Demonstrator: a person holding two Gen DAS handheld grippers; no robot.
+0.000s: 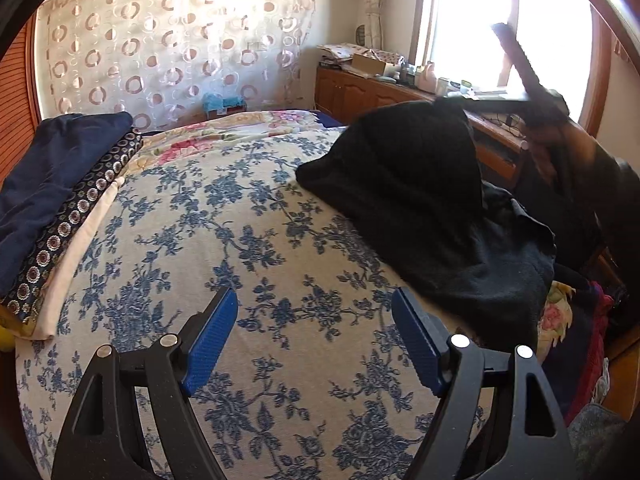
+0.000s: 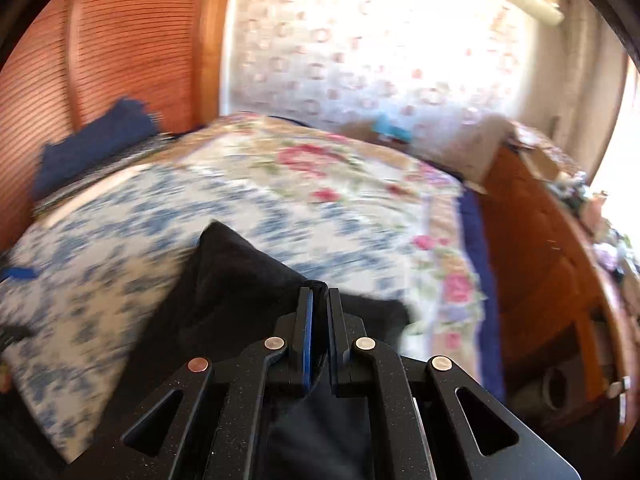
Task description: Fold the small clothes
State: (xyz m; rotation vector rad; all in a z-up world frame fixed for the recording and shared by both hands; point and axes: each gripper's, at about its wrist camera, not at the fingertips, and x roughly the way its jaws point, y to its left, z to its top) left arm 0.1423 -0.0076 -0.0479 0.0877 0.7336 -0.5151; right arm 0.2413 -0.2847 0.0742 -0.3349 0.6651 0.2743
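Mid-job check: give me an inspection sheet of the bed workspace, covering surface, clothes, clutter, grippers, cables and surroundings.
Surface: bed with a blue floral bedspread; a pink floral quilt lies at the far end.
Job's things: black garment, one end raised off the bed, the rest draped toward the bed's right edge.
Clutter: stack of folded fabrics along the bed's left edge, a navy piece on top.
Grippers: left gripper open, holding nothing, above the bedspread; right gripper shut on the black garment.
Cables: a few thin wires on the wooden cabinet, too small to trace.
Surroundings: patterned curtain, bright window, cabinet top crowded with small items.
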